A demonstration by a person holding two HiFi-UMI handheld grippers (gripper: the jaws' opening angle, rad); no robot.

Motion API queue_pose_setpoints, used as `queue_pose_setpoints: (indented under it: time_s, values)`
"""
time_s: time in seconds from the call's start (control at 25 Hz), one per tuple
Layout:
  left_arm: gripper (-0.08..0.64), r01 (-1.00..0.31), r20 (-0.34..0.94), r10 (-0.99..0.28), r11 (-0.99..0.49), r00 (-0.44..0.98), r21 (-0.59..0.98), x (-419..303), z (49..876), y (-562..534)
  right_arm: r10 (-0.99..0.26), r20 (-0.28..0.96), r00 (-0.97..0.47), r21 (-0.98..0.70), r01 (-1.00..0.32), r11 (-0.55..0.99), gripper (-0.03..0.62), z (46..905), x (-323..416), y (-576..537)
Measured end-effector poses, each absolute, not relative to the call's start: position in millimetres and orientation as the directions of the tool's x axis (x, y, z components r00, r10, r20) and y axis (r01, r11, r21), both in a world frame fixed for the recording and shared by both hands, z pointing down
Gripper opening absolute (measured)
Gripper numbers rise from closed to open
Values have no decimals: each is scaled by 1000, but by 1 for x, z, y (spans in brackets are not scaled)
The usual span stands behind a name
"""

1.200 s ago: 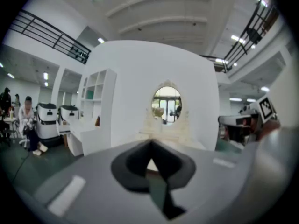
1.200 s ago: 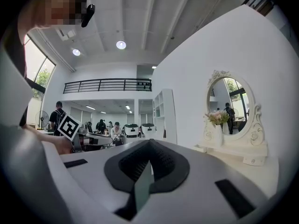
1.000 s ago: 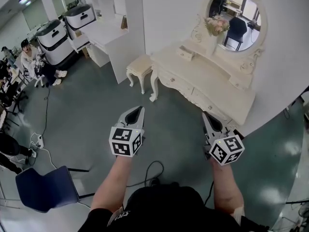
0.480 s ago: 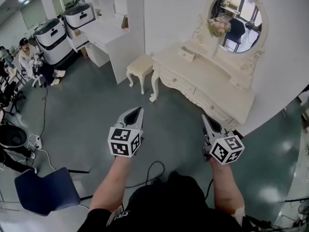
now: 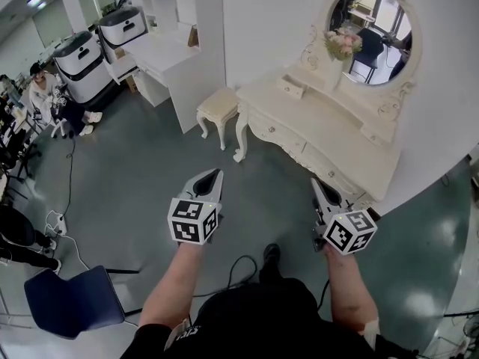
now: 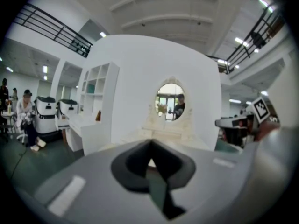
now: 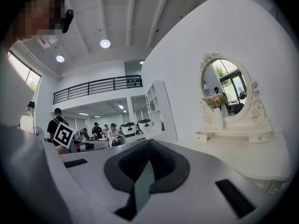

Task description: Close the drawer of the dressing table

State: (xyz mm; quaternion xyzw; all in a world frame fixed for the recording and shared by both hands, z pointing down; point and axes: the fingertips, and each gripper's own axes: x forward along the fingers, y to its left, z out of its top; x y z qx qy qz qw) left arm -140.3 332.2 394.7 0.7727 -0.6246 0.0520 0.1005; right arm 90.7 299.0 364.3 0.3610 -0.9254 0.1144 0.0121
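The cream dressing table (image 5: 340,137) stands against the white wall at the upper right, with a round mirror (image 5: 372,22) and a vase of flowers (image 5: 340,45). A small drawer (image 5: 293,87) on its top sticks out toward the room; it also shows in the right gripper view as the small drawer (image 7: 202,136). My left gripper (image 5: 215,173) (image 6: 150,143) hangs over the floor, well short of the table, shut and holding nothing. My right gripper (image 5: 316,182) (image 7: 149,143) is near the table's front right corner, not touching it, its jaws together and nothing in them.
A cream stool (image 5: 217,103) stands left of the table. A white desk with shelves (image 5: 176,51) lies beyond it. A blue chair (image 5: 71,301) and black cables (image 5: 239,264) are on the green floor near me. White machines (image 5: 82,54) and seated people (image 5: 41,88) are far left.
I have come slightly closer to the dressing table, and a shoe now shows on the floor between my arms. Both grippers sank a little and stay shut.
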Motion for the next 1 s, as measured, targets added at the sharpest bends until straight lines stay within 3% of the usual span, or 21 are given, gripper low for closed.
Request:
queue_pose_setpoints:
  time_s: [1.0]
  values:
    - [9,-987,304,-939,-150,163,64,-84,410,119,-552,118,-826,-299,-560,773,-6,398,105,64]
